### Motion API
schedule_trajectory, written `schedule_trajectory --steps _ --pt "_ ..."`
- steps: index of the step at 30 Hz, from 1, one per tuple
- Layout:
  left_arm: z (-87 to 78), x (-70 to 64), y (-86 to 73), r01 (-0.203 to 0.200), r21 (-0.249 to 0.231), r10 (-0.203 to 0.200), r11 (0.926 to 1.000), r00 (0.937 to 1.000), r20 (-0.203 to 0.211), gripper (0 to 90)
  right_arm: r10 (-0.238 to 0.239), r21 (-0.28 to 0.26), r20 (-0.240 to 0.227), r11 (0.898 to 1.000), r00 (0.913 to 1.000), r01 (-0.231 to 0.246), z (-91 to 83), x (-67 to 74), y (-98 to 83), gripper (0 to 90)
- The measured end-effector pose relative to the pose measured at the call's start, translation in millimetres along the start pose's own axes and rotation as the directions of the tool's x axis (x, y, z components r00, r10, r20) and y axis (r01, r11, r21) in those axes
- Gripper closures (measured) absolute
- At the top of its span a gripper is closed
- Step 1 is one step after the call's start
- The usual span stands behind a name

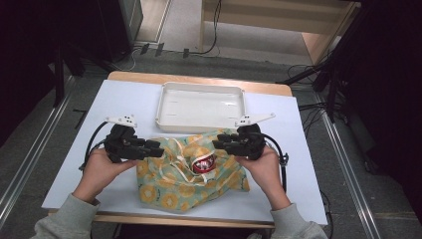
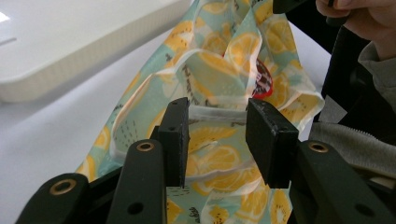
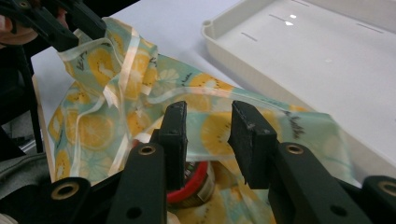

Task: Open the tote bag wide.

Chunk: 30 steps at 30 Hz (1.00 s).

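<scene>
A lemon-print bag point(image 1: 186, 174) lies crumpled on the near half of the white table point(image 1: 124, 107), between the two grippers, its mouth turned up and pulled apart. Inside the mouth sits a can point(image 1: 203, 164) with a red rim, seen from above in the high view and, in the right gripper view, low behind the jaws. The left gripper point(image 1: 158, 151) is at the bag's left edge; in its own view the jaws stand partly apart with the bag's pale hem running across the gap, and the pads do not press on it. The right gripper point(image 1: 217, 145) is at the bag's right edge, jaws likewise half apart, the hem lying between them without being pinched. A hand point(image 1: 99, 169) holds the left gripper, another point(image 1: 263, 164) the right, grey sleeves behind. Just beyond the bag, nearly touching its far edge, lies a white tray point(image 1: 161, 107), shallow and turned square to the table.
</scene>
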State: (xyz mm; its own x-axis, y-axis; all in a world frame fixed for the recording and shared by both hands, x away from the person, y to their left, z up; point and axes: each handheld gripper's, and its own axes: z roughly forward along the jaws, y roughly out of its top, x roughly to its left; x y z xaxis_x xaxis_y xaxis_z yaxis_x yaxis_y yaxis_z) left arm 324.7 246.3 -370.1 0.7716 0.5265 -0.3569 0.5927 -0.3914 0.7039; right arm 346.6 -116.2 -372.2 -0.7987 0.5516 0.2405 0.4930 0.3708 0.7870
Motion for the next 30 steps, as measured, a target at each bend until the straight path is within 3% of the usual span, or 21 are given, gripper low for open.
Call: schedule_trajectory --steps 5,7,11,14,17,19,21,23,25,30 --pt "-4.3 -3.8 -7.2 -0.005 -0.010 0.005 0.9999 0.9999 0.014 51.4 -0.006 0.002 -0.023 1.000 0.9997 0.006 9.8 6.2 2.8 68.3" --pt "-8.8 -9.2 -9.9 -0.027 -0.007 0.027 0.9996 0.9995 0.019 47.3 -0.016 0.006 -0.035 1.000 0.9992 0.017 15.5 10.2 4.7 68.3" --pt "-13.2 -13.6 -11.5 -0.021 -0.023 0.022 0.9995 0.9985 0.050 41.3 -0.021 0.015 -0.050 1.000 0.9985 0.022 20.4 15.7 6.6 68.2" --pt "-14.0 -17.0 -12.2 -0.031 -0.018 0.032 0.9994 0.9974 0.065 40.0 -0.026 0.018 -0.062 0.999 0.9978 0.027 23.2 20.9 8.0 68.1" --pt "-9.2 -14.9 -13.0 -0.029 -0.007 0.029 0.9996 0.9992 0.026 41.4 -0.037 0.016 -0.073 0.999 0.9967 0.038 28.0 25.1 9.4 67.9" --pt "-4.9 -9.6 -15.7 0.001 -0.004 -0.001 1.0000 1.0000 0.008 48.4 -0.039 0.017 -0.085 0.999 0.9956 0.041 32.2 27.6 10.4 67.3" --pt "-1.9 -4.3 -18.9 0.003 0.019 -0.003 0.9998 0.9998 -0.018 59.9 -0.034 0.021 -0.093 0.999 0.9951 0.036 36.0 31.2 11.3 67.0" --pt "-0.7 -2.5 -20.7 0.007 0.026 -0.007 0.9996 0.9995 -0.032 77.7 -0.031 0.022 -0.097 0.999 0.9948 0.033 38.1 33.0 11.9 66.7" --pt "-0.6 1.5 -24.6 0.021 0.024 -0.020 0.9995 0.9989 -0.043 88.7 -0.038 0.027 -0.111 0.999 0.9932 0.041 44.5 37.0 13.6 66.2" --pt "-3.5 2.0 -26.6 0.020 0.001 -0.020 0.9998 0.9981 -0.058 90.0 -0.057 0.034 -0.127 0.998 0.9903 0.062 54.3 43.7 15.9 64.0"
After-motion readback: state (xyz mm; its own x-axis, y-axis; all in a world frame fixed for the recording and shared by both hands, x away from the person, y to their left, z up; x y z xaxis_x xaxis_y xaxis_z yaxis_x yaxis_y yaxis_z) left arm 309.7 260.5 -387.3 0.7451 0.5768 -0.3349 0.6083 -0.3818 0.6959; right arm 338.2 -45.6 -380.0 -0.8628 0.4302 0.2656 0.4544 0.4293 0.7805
